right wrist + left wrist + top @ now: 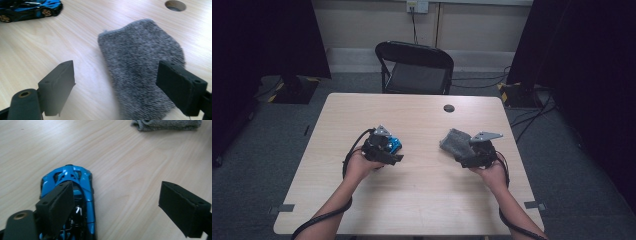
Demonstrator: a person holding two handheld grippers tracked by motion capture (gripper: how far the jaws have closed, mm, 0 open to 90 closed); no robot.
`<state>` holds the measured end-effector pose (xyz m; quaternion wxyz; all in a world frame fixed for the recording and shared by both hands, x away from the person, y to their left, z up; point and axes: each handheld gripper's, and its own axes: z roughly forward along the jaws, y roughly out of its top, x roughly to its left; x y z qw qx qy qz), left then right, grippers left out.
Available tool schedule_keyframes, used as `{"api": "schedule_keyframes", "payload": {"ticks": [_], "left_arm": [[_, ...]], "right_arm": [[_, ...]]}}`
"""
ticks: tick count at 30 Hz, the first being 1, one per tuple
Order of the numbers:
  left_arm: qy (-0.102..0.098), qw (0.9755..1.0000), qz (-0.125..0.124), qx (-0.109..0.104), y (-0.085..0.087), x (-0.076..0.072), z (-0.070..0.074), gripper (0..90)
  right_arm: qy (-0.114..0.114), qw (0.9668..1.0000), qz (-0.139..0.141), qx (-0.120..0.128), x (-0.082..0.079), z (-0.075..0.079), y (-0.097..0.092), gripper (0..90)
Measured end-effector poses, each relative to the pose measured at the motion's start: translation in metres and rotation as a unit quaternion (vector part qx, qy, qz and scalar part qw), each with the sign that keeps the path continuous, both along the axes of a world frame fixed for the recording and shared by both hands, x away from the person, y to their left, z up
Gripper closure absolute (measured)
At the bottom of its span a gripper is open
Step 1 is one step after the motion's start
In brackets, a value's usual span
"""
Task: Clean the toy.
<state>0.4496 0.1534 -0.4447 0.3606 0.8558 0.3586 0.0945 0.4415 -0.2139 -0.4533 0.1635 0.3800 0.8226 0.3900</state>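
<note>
- On the left half of the wooden bench point(422, 190), the left tool point(117, 205) hangs just above a blue toy car point(67, 187), held in the person's left hand point(357, 167).
- Its two black jaws are spread wide; one jaw stands over the car's roof, the other over bare wood, and the pads do not press on the car.
- Seen from the left gripper view, the car lies flat on the wood with one end pointing away from the camera; I cannot tell if the near jaw touches it.
- On the right half of the bench, the right tool point(116, 85) is above a grey towel point(142, 70), held in the person's right hand point(492, 172).
- Its jaws are also spread wide; one is over bare wood beside the cloth and the other over the cloth's far edge, with nothing pinched between them.
- The towel is folded and lies flat, well apart from the car, which the right gripper view shows at the top left corner on its wheels.
- Beyond the towel there is a round hole point(175, 5) in the bench top.
- Behind the bench stands a black folding chair point(414, 67) on grey carpet.
</note>
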Motion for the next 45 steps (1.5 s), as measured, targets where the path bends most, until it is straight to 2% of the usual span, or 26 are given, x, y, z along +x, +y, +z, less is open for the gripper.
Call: {"api": "schedule_keyframes", "payload": {"ticks": [2, 3, 6, 9, 11, 12, 15, 19, 26, 33, 35, 41, 45], "left_arm": [[-0.004, 1.0, -0.006, 0.006, -0.002, -0.003, 0.0, 7.6], [-0.004, 0.9999, -0.01, 0.003, -0.003, -0.004, -0.001, 6.6], [-0.012, 0.9997, -0.02, 0.008, -0.005, -0.009, -0.002, 6.5], [-0.006, 0.9996, -0.027, -0.001, -0.007, -0.013, -0.003, 6.7], [-0.009, 0.9995, -0.031, 0.002, -0.007, -0.015, -0.002, 6.8], [-0.006, 0.9995, -0.032, -0.003, -0.008, -0.017, -0.002, 6.8], [-0.009, 0.9993, -0.036, -0.001, -0.009, -0.019, -0.001, 6.8], [-0.02, 0.9988, -0.045, 0.001, -0.012, -0.024, 0.0, 7.7], [-0.012, 0.9978, -0.065, 0.001, -0.018, -0.033, -0.003, 8.1], [-0.009, 0.9969, -0.078, -0.004, -0.024, -0.043, -0.008, 8.5], [-0.003, 0.9965, -0.083, -0.009, -0.025, -0.046, -0.009, 8.7], [-0.006, 0.9954, -0.095, 0.003, -0.03, -0.057, -0.017, 9.0], [-0.008, 0.9949, -0.101, 0.002, -0.033, -0.065, -0.021, 9.1]], "right_arm": [[-0.001, 0.9999, 0.01, 0.001, -0.002, 0.0, 0.004, 13.9], [-0.001, 0.9999, 0.012, 0.0, -0.003, 0.0, 0.006, 13.8], [0.0, 0.9997, 0.023, 0.004, -0.006, 0.001, 0.01, 13.7], [0.0, 0.9994, 0.033, 0.005, -0.008, 0.001, 0.015, 13.4], [0.002, 0.9992, 0.039, 0.008, -0.01, 0.001, 0.017, 13.4], [0.001, 0.9991, 0.042, 0.008, -0.01, 0.001, 0.019, 13.4], [-0.001, 0.9989, 0.046, 0.0, -0.012, 0.002, 0.023, 13.4], [0.003, 0.9983, 0.058, 0.001, -0.015, 0.003, 0.028, 13.4], [0.009, 0.9976, 0.069, -0.002, -0.019, 0.001, 0.036, 13.4], [0.01, 0.9963, 0.085, -0.007, -0.025, -0.001, 0.043, 13.5], [0.009, 0.9959, 0.09, -0.007, -0.026, -0.001, 0.045, 13.5], [0.012, 0.9942, 0.107, -0.008, -0.035, -0.004, 0.054, 13.6], [0.016, 0.9927, 0.119, -0.006, -0.043, -0.009, 0.058, 13.7]]}}
